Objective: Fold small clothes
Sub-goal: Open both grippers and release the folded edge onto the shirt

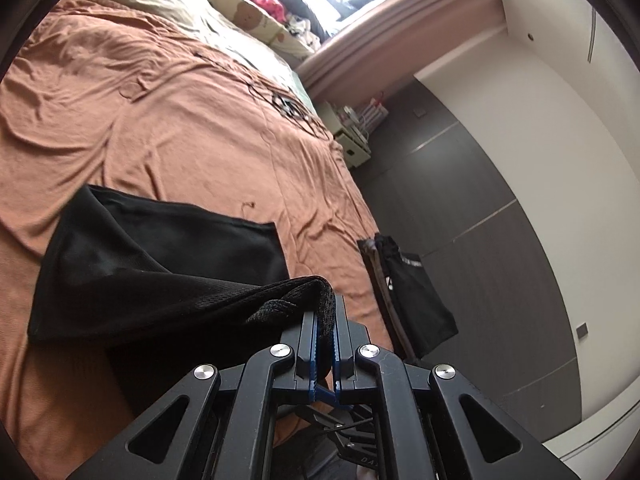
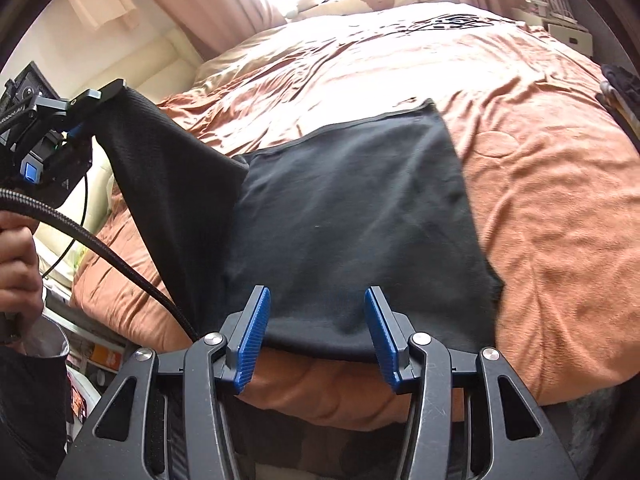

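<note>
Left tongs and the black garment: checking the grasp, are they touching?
Touching. The left wrist view shows the left tongs shut on a bunched edge of the black garment.

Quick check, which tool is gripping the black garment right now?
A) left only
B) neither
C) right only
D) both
A: the left tool is shut on a bunched edge of the black garment and lifts it off the orange bedspread, while the right tool hangs open over the garment's near hem with nothing between its pads.
</note>
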Demonstrator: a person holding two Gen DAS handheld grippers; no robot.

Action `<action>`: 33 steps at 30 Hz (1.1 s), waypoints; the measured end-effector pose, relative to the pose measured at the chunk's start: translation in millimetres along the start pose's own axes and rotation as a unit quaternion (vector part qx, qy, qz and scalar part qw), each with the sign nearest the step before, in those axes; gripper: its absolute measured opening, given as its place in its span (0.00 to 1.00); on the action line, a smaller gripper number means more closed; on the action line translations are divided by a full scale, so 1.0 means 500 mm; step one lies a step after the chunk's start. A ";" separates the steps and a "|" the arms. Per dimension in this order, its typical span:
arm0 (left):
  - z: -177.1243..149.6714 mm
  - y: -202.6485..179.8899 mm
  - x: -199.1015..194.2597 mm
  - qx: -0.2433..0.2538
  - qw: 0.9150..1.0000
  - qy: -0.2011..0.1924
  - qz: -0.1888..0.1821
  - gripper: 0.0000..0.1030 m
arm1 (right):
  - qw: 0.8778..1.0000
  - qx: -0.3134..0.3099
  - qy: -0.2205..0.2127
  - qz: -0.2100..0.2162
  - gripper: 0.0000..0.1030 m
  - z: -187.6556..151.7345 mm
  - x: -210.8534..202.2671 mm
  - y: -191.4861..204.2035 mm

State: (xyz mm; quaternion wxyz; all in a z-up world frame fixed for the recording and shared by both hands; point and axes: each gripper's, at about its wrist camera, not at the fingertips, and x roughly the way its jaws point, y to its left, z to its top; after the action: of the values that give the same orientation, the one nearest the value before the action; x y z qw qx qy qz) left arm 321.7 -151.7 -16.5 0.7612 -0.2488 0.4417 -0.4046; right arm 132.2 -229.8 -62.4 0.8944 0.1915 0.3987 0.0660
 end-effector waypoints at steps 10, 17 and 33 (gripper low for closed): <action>-0.058 -0.047 0.144 0.020 0.995 0.094 0.019 0.10 | 1.000 0.011 0.023 -0.012 0.45 -0.016 -0.025 -0.043; -0.084 -0.019 0.142 0.006 0.994 0.104 0.024 0.49 | 0.999 0.012 0.039 -0.018 0.45 -0.018 -0.029 -0.072; -0.121 0.118 0.045 -0.019 0.988 0.089 0.126 0.49 | 0.986 -0.110 0.084 -0.093 0.45 0.040 0.043 -0.032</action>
State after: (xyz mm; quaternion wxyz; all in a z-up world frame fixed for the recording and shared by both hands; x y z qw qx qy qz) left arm 298.8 -139.6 -99.9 0.7590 -0.1684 0.5428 -0.3176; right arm 160.8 -244.5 -71.7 0.8754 0.0476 0.4792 0.0419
